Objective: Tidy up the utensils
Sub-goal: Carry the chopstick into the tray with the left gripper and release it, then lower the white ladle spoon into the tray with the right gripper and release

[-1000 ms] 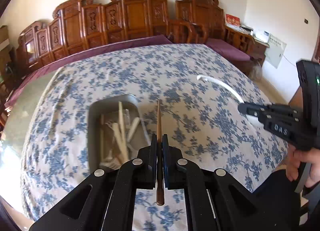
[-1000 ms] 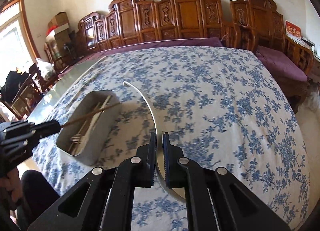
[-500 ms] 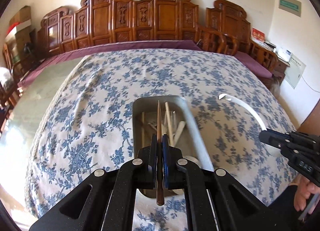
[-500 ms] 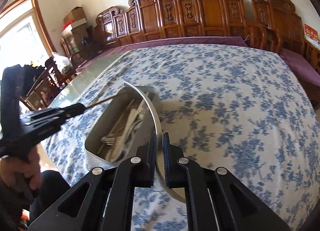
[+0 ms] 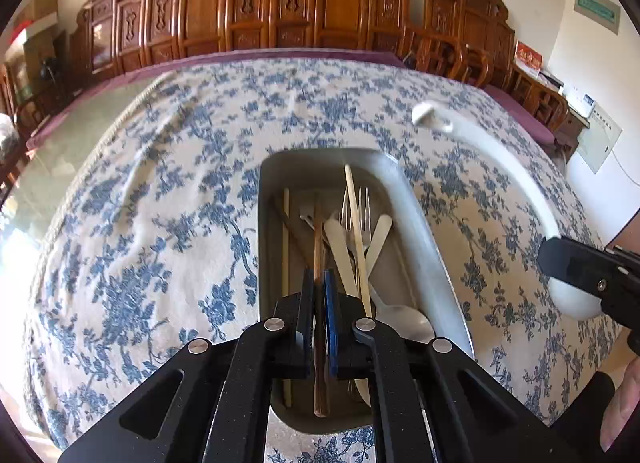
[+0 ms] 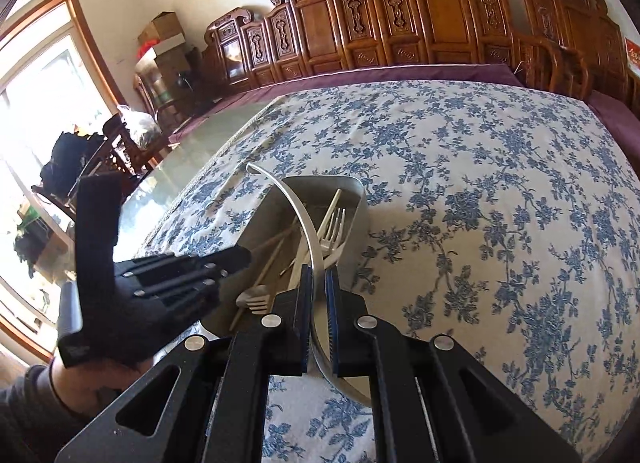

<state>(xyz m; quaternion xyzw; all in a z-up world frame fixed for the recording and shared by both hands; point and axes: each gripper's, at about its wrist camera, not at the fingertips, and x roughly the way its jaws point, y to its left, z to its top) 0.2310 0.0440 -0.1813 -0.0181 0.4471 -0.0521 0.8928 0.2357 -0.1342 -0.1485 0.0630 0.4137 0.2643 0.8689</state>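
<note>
Worktop [image 5: 132, 231] covered by a white cloth with blue flowers; bare glassy strip along its left edge, purple cloth at the far edge. Carved wooden chairs [image 5: 280, 7] line the far wall; a window [image 6: 28, 111] and stacked boxes show at left in the right wrist view. Wide bare cloth left, right and beyond the tray.

One grey tray [image 5: 424, 223] sits near the front edge of the worktop, below both claws. Inside it: pale chopsticks, at least two; one metal fork [image 5: 356, 211]; one metal spoon [image 5: 404, 319]; two or more flat white utensils, overlapping, exact count unclear. A second pale fork [image 6: 252, 299] shows in the right wrist view.

Left claw [image 5: 319, 287] closed on one dark brown chopstick [image 5: 318, 239], held over the tray and pointing along its length.

Right claw [image 6: 316, 283] closed on one long curved white spoon [image 6: 296, 207], its handle arcing over the tray; the bowl end sits by the claw, right of the tray.
</note>
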